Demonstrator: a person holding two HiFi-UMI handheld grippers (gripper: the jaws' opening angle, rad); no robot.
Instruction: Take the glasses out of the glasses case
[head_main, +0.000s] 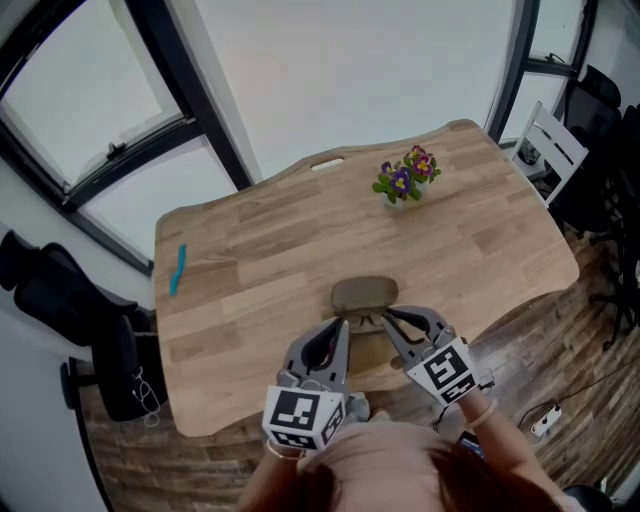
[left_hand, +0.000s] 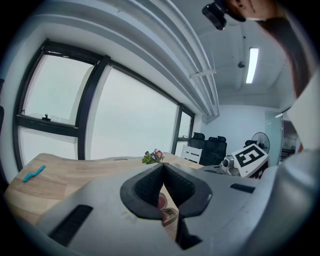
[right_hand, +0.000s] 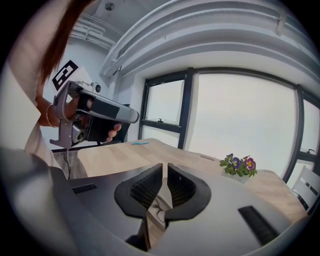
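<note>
- The pale wooden worktop (head_main: 270, 260) fills the head view.
- The left gripper (head_main: 343, 325) hovers at its near edge, fingers (left_hand: 147, 187) closed tip to tip on nothing.
- The right gripper (head_main: 390, 314) is beside it, with only a thin slit between its fingers (right_hand: 182, 189).
- The olive glasses case (head_main: 365, 293) lies just ahead of both.
- A small flower pot (head_main: 405, 177) stands far back.
- A teal strip (head_main: 177, 270) lies at the left edge.
</note>
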